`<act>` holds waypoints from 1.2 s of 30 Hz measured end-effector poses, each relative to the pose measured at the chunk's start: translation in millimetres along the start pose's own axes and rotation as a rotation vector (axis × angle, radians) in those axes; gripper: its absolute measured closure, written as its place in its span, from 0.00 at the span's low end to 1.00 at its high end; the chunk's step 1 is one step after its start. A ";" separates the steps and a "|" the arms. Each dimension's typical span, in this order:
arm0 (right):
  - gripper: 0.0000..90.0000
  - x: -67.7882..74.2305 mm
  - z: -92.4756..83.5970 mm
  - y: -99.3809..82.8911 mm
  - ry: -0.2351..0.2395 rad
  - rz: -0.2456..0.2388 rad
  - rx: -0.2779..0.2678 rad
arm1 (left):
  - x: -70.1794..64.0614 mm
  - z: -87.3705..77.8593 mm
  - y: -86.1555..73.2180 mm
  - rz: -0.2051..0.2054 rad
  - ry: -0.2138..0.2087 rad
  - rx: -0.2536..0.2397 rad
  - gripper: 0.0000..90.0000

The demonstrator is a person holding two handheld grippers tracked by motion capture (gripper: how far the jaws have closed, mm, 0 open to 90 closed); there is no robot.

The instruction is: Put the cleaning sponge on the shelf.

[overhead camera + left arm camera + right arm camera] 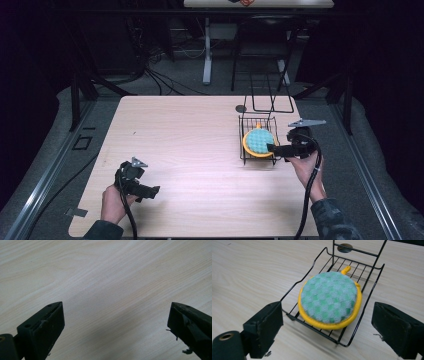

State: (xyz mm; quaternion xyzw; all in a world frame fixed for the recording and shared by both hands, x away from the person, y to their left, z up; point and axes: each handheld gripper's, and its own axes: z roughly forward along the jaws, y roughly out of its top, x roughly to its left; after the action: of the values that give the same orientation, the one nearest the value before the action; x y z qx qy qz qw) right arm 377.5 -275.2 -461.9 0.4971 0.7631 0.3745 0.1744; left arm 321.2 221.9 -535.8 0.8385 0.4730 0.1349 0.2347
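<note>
A round green checked pad with a yellow rim (259, 140) (329, 300) lies in a black wire basket (243, 150) (317, 261) on the right of the wooden table (190, 150). My right gripper (274, 148) (327, 326) hovers just right of the basket, pointing at it, jaws open and apart from the pad, with nothing between them. My left gripper (154, 190) (116, 322) rests low near the table's front left, jaws wide open over bare wood.
A tall wire handle or frame (271, 97) rises at the basket's far side. A small dark round hole (241, 108) (344, 248) sits in the table behind it. A table leg (207, 50) and cables stand on the floor beyond the far edge.
</note>
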 end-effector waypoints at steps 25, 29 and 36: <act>0.00 11.8 -61.0 -54.0 0.015 -0.055 0.012 | -0.6 -0.4 -0.9 0.002 0.001 0.006 0.01; 0.00 7.3 -62.5 -71.3 0.001 -0.046 0.035 | -1.2 0.2 -0.8 0.004 0.001 0.007 0.01; 0.00 0.1 -55.5 -100.2 -0.022 -0.013 0.065 | -2.3 1.3 -0.2 0.008 -0.004 0.009 0.01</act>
State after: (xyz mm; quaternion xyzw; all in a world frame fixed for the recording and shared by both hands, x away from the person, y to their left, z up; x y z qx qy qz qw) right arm 279.1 -319.7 -499.9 0.5015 0.7761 0.3430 0.1688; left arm 320.4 219.7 -537.0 0.8417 0.4698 0.1321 0.2312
